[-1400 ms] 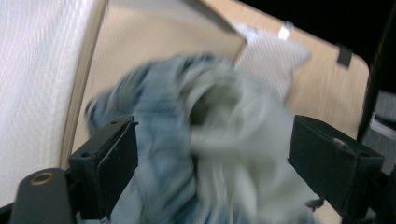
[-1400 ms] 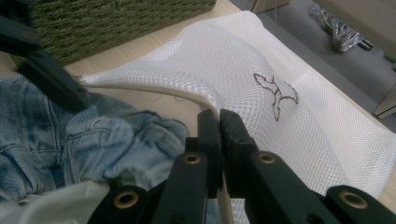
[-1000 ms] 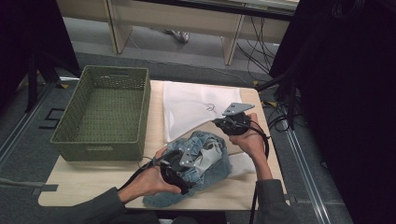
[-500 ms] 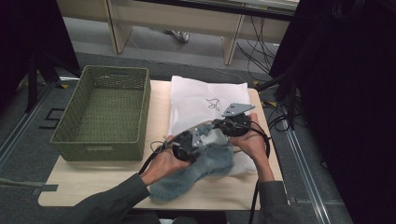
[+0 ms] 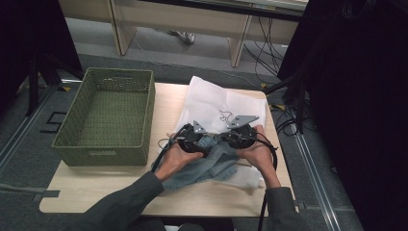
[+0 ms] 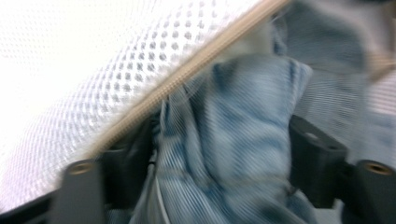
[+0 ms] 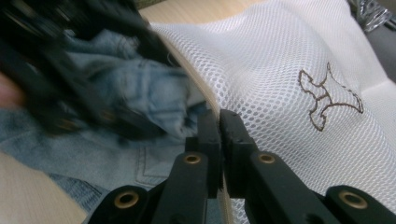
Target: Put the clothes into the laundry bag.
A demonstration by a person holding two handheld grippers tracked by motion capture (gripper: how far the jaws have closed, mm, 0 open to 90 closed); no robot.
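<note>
A white mesh laundry bag (image 5: 216, 103) with a tan zipper edge lies on the table. My right gripper (image 7: 219, 121) is shut on that zipper edge (image 7: 205, 100), at the bag's mouth (image 5: 226, 139). A blue denim garment (image 5: 211, 163) lies bunched in front of the mouth. My left gripper (image 5: 204, 140) is at the mouth beside the right one. Its jaws have just been opening, and they stand wide with a fold of denim (image 6: 233, 140) loose between them under the mesh (image 6: 93, 60). In the right gripper view the left gripper (image 7: 70, 93) is a black blur over the denim (image 7: 140, 88).
A green woven basket (image 5: 103, 156) stands on the left half of the wooden table (image 5: 120, 192). A desk's legs and cables lie on the floor beyond the far edge. Dark equipment stands to the right.
My left gripper has carried the denim from the front of the table up and right to the bag's mouth, next to the right gripper. The right gripper has stayed on the bag.
</note>
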